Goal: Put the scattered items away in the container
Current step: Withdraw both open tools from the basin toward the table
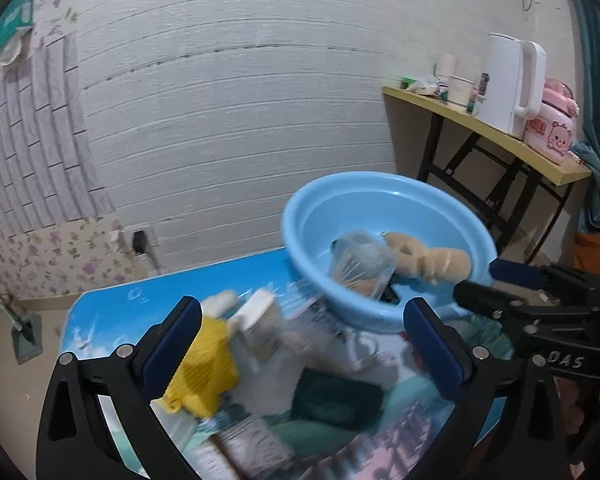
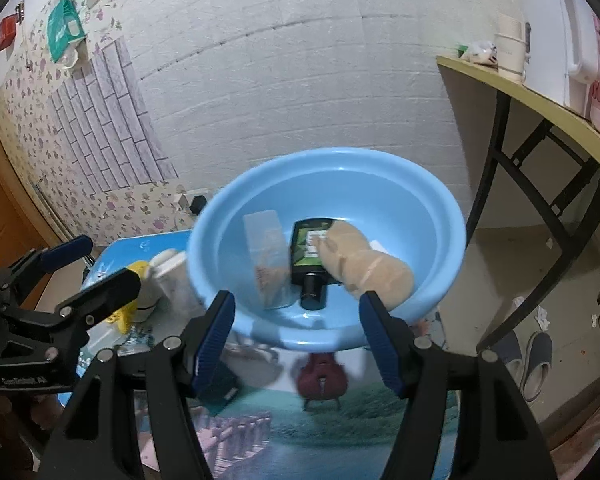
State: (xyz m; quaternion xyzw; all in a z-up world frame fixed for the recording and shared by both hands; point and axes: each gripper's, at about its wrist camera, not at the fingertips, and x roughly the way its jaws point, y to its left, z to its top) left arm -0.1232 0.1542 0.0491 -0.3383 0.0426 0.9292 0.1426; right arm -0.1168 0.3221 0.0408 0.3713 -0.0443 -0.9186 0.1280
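Your left gripper [image 1: 308, 344] stood with its blue-padded jaws spread wide and nothing between the pads; it hung over the clutter on the picture-printed table [image 1: 112, 312]. Beneath it lay a yellow perforated plastic piece [image 1: 206, 372], a pale beige jar or tub [image 1: 260, 328] that was too blurred to name further, and a dark green flat pack [image 1: 336, 398], all close together and partly overlapping.

Your right gripper [image 2: 298, 338] held its jaws partly apart, and no pad pressed on anything; the gap framed the near rim of the light blue basin [image 2: 420, 216]. The basin sat on the far part of the table, tipped a little toward you in the right wrist view. Inside it lay a clear plastic pouch [image 2: 266, 256] with pale sticks, a dark bottle with a green label [image 2: 306, 264] lying on its side with its cap toward you, and a tan bread-shaped piece [image 2: 368, 270] resting against the bottle's right side.

In the left wrist view your right gripper's fingers [image 1: 512, 272] reached just to the basin's right rim. Behind stood a yellow-topped folding table [image 1: 480, 128] bearing a white kettle [image 1: 508, 84] and a pink cartoon appliance [image 1: 552, 132].
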